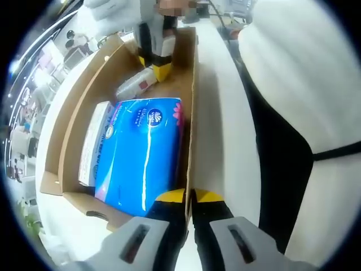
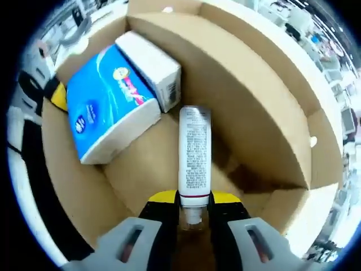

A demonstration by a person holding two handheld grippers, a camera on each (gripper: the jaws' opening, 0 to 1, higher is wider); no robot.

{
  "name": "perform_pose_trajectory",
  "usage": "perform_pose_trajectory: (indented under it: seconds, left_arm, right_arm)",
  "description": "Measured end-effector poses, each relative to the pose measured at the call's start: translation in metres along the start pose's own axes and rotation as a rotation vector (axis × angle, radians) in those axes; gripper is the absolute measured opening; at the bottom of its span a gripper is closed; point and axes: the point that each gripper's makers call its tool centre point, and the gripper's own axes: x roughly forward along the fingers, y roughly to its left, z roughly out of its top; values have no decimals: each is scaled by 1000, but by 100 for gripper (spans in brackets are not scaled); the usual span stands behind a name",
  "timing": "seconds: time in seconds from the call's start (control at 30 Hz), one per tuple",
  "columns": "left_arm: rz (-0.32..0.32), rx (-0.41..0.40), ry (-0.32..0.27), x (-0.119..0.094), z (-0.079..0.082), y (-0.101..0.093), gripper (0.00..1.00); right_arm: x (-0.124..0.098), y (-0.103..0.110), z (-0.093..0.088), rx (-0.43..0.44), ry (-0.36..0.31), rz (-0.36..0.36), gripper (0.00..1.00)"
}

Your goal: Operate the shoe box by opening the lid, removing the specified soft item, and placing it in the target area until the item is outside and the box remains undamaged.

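Bench: white bench (image 1: 217, 101) carries the shoe box (image 2: 242, 96), lid already open.
Shoe box: left tool (image 1: 189, 197) pinches its side wall.
Tissue pack: blue soft tissue pack (image 1: 141, 152) lies inside the box, beside a white carton (image 2: 152, 65).
Tube: white tube (image 2: 193, 152) on the box floor, right tool (image 2: 193, 199) pressed onto its cap end.
Risk: likely the wrong item is gripped; pulling could tear the cardboard wall.

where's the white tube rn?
Inside the open shoe box, lying on its floor beside the blue tissue pack, cap end between the right tool's tips in the right gripper view.
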Motion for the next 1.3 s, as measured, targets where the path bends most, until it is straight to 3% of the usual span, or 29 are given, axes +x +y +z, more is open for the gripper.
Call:
perform_pose_trajectory:
  seconds: [0.03,0.13,0.17,0.27,0.37,0.53,0.97,1.3]
  left_arm:
    - [0,0,0,0,0,0,3]
    - [-2,0,-2,0,0,0,3]
    - [-1,4,-3,-1,0,0,3]
    - [-3,8,-5,-1,0,-1,3]
    - [-8,9,-5,-1,1,-1,3]
    - [-7,11,-6,-1,1,-1,3]
    - [-1,3,-6,0,0,0,3]
    - [3,-4,-6,0,0,1,3]
  right_arm:
    - [-4,0,3,62,-29,6,18]
    - [-9,1,2,78,-47,15,18]
    - [-12,7,7,113,-91,42,18]
    - [-16,7,3,108,-75,32,18]
    - [-29,19,11,160,-154,113,18]
    - [-45,10,5,231,-198,82,18]
    - [-62,9,1,388,-317,153,18]
    - [-61,13,1,371,-333,145,18]
